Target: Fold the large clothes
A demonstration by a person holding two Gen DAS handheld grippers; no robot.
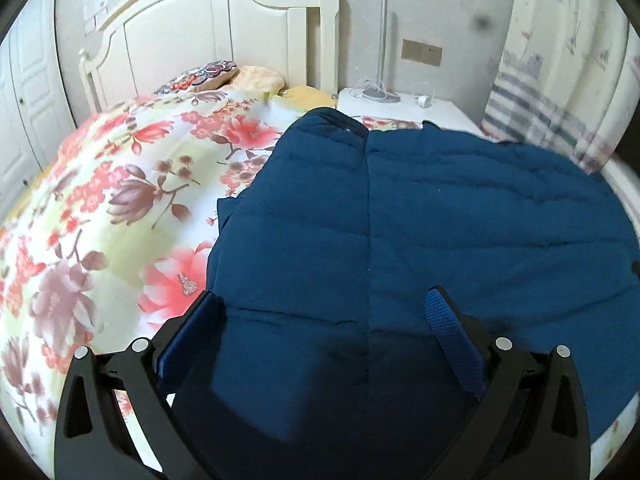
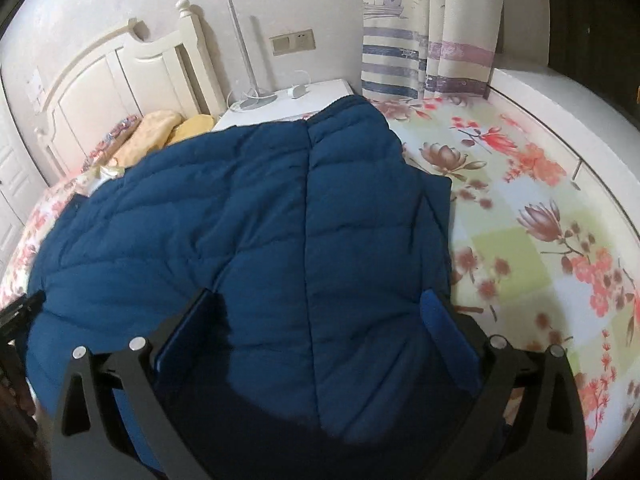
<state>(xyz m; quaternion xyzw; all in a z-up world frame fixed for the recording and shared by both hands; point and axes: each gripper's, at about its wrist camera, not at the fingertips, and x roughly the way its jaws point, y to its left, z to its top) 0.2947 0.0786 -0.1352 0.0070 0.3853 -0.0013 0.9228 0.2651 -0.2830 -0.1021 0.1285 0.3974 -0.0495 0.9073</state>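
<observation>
Bedroom, floral-print bedspread (image 1: 100, 208). Dark blue quilted puffer jacket (image 1: 440, 220) lies flat dead ahead, long axis toward headboard. Left gripper (image 1: 326, 312) and right gripper (image 2: 322, 310) both spread wide over near hem, equally close.

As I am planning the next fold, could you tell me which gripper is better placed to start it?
Neither clearly: left gripper and right gripper both hover open over the blue jacket, each near its own side edge.

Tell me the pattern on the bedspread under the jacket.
The bedspread has pink and mauve flowers on white and pale green patches; the left wrist view shows it best.
</observation>
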